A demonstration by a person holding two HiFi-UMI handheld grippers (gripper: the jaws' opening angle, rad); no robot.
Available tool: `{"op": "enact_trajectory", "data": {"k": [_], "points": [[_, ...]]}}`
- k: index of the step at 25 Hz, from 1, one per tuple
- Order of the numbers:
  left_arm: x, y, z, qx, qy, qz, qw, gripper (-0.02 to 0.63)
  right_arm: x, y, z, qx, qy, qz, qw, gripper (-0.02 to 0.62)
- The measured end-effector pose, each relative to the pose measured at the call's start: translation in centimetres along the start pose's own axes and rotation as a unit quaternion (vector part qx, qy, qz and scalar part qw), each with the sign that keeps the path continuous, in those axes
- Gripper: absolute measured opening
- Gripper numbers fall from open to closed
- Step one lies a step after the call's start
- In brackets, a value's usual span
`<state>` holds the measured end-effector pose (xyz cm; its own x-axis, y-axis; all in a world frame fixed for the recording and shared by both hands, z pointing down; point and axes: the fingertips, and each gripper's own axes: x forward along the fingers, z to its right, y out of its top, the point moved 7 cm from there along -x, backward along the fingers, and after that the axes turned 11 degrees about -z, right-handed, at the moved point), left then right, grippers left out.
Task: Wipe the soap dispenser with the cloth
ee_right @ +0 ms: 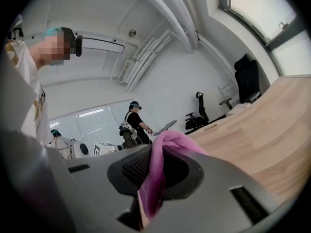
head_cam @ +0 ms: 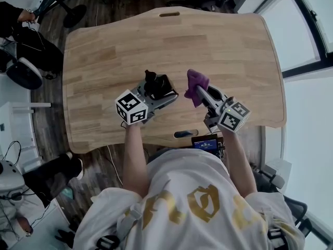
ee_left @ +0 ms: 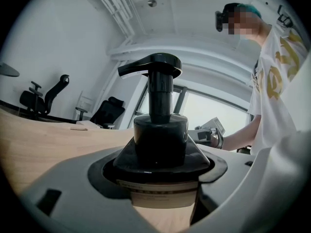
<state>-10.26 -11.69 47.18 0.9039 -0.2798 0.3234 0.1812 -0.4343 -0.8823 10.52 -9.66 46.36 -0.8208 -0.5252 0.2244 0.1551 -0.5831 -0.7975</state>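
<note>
Clamping glossy black soap dispenser (head_cam: pixel 151 80): left hand-held gripper (head_cam: pixel 160 92). Right hand-held gripper (head_cam: pixel 202 91) pinches soft purple cloth (head_cam: pixel 196 80) just beside, over wood-grain table (head_cam: pixel 114 51).

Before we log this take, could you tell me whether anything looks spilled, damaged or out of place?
Nothing stands out. The left gripper is shut on the black soap dispenser, the right gripper on the purple cloth beside it, and no spill or damage shows on the wooden table.

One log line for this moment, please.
left claw: shut on soap dispenser | right claw: shut on cloth | cloth apart from soap dispenser | wipe not yet started
</note>
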Motion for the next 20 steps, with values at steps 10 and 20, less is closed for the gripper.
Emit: {"op": "enact_trajectory", "data": {"k": [10, 20], "points": [[3.0, -4.0, -2.5, -0.009, 0.002, -0.078, 0.9969, 0.364, 0.3, -1.3, 2.3, 0.014, -0.077, -0.036, 0.996, 0.051], [7.2, -6.7, -5.1, -0.009, 0.026, -0.132, 0.9908, 0.364, -0.2, -0.7, 5.6, 0.037, -0.107, -0.031, 0.993, 0.051]]}}
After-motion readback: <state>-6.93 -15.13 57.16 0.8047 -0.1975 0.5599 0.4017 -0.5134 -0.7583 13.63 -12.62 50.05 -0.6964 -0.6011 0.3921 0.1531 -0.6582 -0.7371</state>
